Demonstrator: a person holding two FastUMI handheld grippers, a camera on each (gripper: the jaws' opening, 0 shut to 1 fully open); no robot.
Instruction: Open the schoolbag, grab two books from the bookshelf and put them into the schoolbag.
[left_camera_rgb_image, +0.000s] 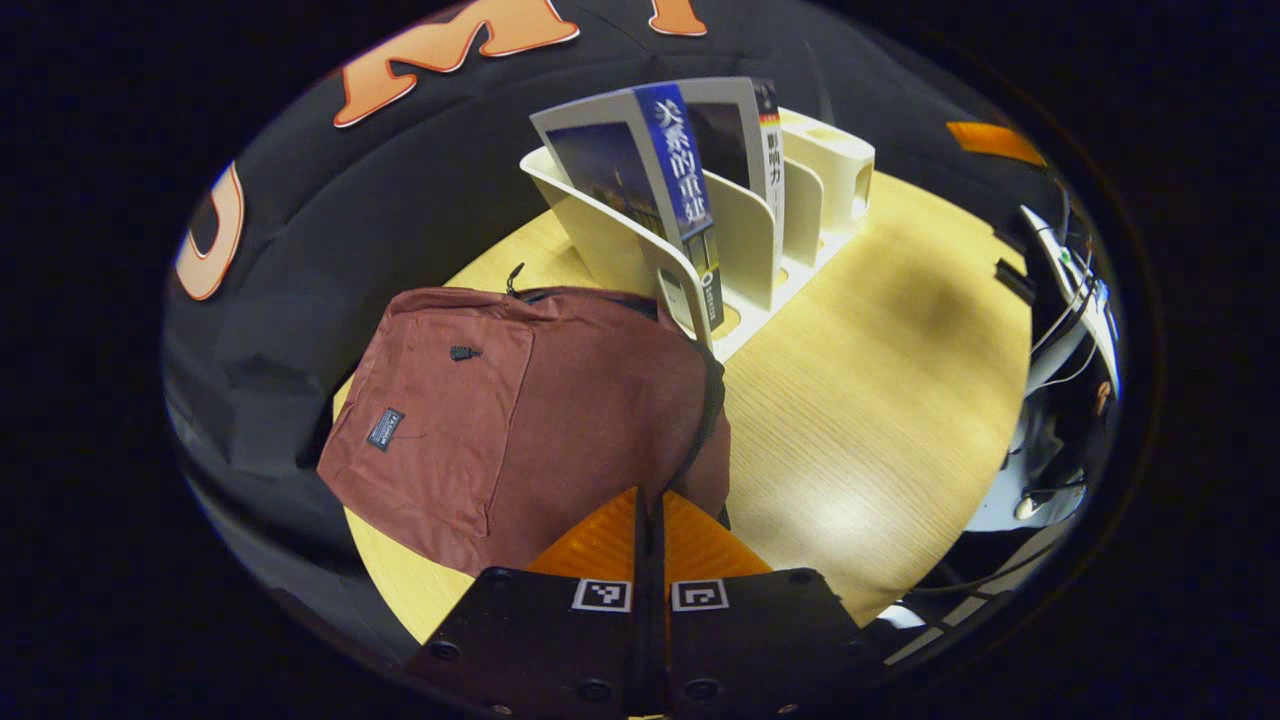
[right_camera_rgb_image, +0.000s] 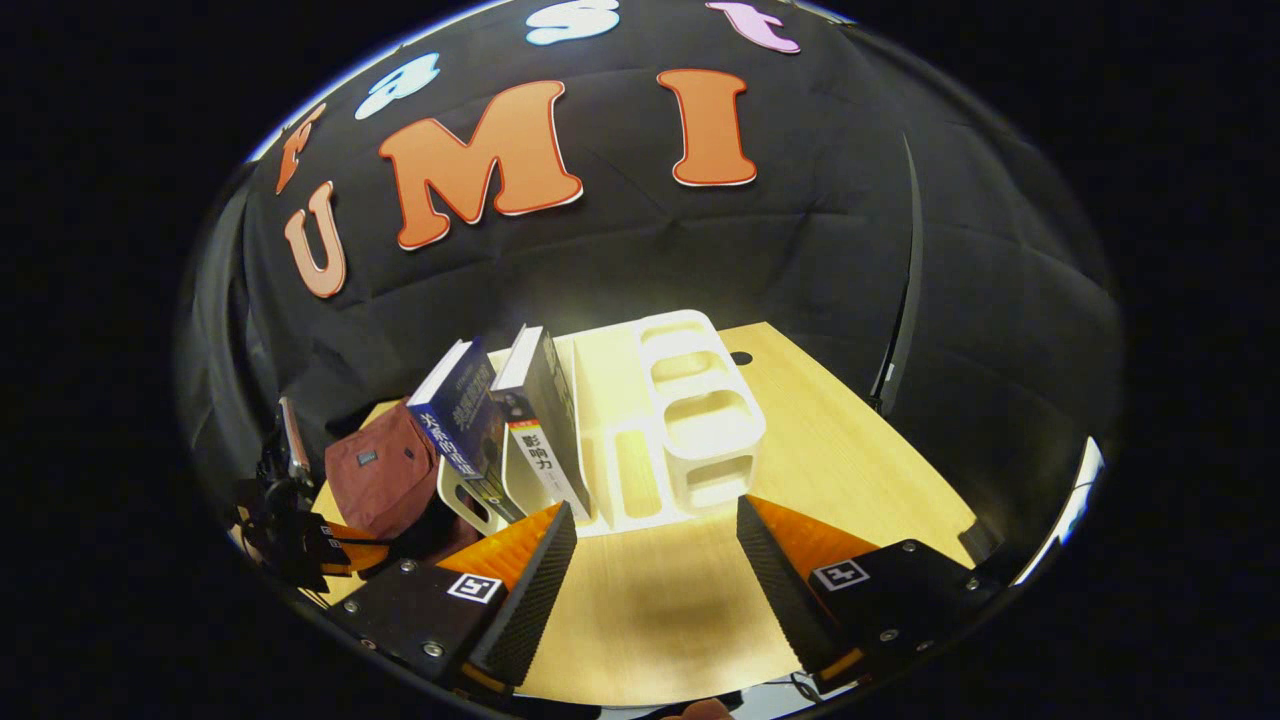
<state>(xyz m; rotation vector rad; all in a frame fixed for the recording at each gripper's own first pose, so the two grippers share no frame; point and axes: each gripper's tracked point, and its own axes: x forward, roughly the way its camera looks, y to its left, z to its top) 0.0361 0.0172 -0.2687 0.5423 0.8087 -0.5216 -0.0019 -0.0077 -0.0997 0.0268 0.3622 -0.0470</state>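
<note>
While the schoolbag's zip looks closed, the left hand-held gripper (left_camera_rgb_image: 650, 510) hovers over the bag's near edge with its orange fingers pressed together on nothing, probably poised to find the zipper. The right hand-held gripper (right_camera_rgb_image: 655, 545) waits with its fingers spread wide above bare table (right_camera_rgb_image: 640, 620), aimed at the bookshelf (right_camera_rgb_image: 640, 440), a sensible stance for taking a book once the bag is open.

The maroon schoolbag (left_camera_rgb_image: 520, 410) lies flat on the table, front pocket up, touching the bookshelf's near end, so the books have little way to travel. A small dark label (left_camera_rgb_image: 385, 428) sits on the pocket, too small to read.

Two books stand leaning in the bookshelf's slots nearest the schoolbag, spines outward for an easy pinch. The blue book (left_camera_rgb_image: 680, 190) carries Chinese characters on its spine, seemingly 关系的重建; the white-spined book (right_camera_rgb_image: 545, 455) just beside it reads 影响力. The slots beyond them are empty.
</note>
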